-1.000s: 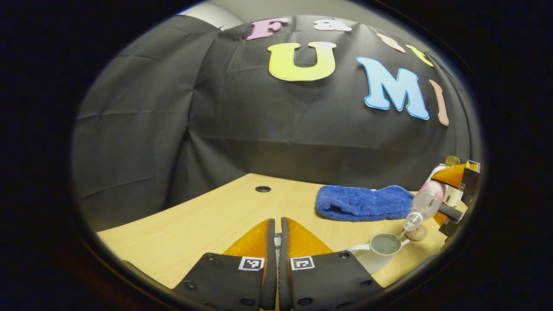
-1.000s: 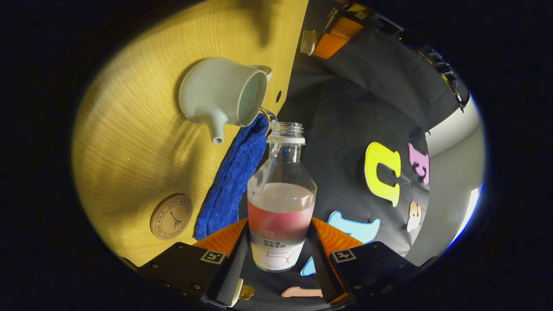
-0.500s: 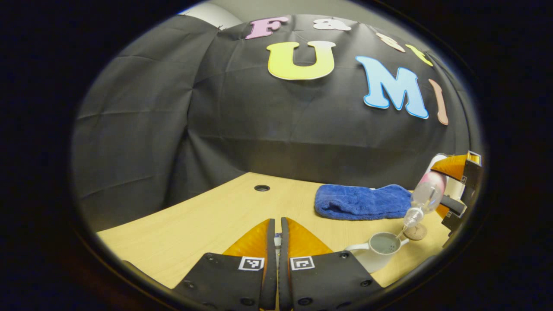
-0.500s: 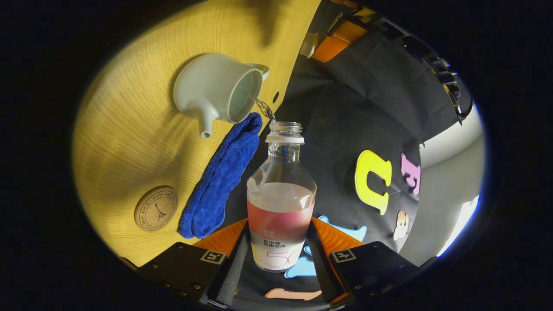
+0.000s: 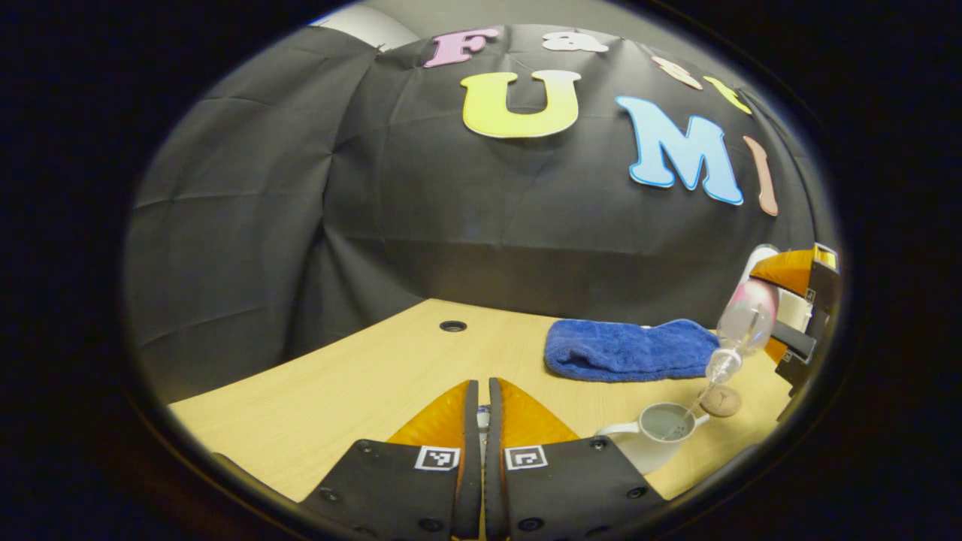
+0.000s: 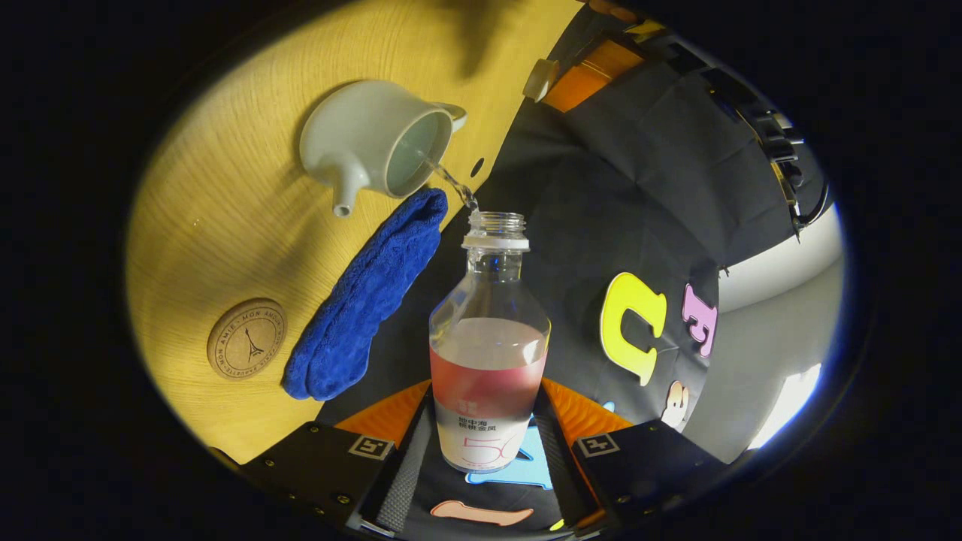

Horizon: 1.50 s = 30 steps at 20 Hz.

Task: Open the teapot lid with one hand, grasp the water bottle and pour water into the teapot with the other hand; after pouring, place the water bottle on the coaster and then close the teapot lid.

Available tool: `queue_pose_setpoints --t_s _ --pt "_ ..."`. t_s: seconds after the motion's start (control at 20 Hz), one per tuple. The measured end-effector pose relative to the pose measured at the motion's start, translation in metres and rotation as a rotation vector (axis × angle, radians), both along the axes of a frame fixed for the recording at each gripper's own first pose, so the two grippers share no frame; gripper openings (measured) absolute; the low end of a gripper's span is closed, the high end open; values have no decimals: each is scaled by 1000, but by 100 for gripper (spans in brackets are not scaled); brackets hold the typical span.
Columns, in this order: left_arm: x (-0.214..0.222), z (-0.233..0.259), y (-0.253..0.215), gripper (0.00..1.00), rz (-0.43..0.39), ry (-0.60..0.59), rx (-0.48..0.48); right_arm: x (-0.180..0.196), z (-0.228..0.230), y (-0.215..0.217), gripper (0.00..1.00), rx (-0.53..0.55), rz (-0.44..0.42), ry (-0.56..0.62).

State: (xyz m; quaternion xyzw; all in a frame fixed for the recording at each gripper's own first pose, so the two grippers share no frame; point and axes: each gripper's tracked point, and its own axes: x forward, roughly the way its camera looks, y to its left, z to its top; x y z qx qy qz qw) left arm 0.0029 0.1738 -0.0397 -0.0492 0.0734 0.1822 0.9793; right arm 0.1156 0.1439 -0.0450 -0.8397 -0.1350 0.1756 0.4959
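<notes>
Clear water runs in a thin stream from the tilted water bottle (image 6: 488, 353) into the open teapot (image 6: 373, 140) on the wooden table (image 6: 225, 225). The right gripper (image 6: 485, 443) clamps the bottle's labelled base. The left gripper (image 5: 482, 421) pinches the pale lid (image 6: 541, 78) (barely visible between its fingers), held away from the pot; the coaster (image 6: 246, 349) sits beside a blue towel (image 6: 364, 297)
</notes>
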Motion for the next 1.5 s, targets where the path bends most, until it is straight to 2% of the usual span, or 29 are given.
queue_pose_setpoints --t_s 0.65,1.25,1.5 --pt "0 1 0 9 0 -5 -4 1 22 14 73 -69 67 -89" --pt "0 -1 0 8 0 1 -7 11 45 20 73 -105 95 -150" --pt "0 -2 0 8 0 7 -5 10 57 23 73 -139 118 -212"
